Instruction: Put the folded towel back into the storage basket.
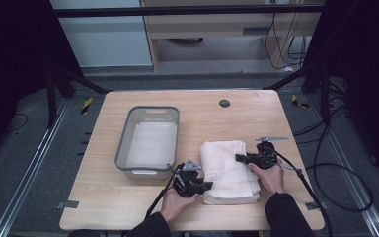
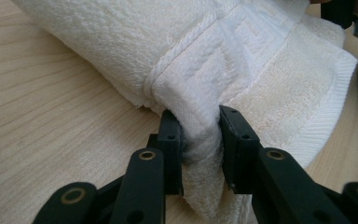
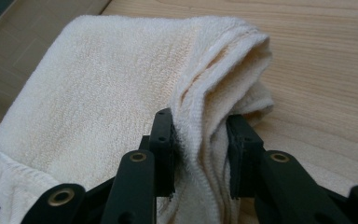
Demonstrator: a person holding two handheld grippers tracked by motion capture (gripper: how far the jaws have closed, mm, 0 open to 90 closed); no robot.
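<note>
- Two tongs grip one folded white towel (image 1: 228,170), which lies on the wooden surface (image 1: 128,202) just right of a grey tub (image 1: 148,140).
- The left tongs (image 2: 200,135) are clamped on a bunched corner at the towel's near-left edge, by the woven band — likely so the layers lift together.
- The right tongs (image 3: 199,140) pinch the stacked folds at the towel's right edge; both jaws press into the pile.
- Holding opposite sides looks meant to keep the fold from sagging or opening when raised.
- The tub stands just beside the towel's left edge, its near corner close to the left hand (image 1: 175,202) — that is the tight spot for moving.
- Open surface lies beyond the towel and near the right hand (image 1: 271,177); the surface's right edge is not far off.
</note>
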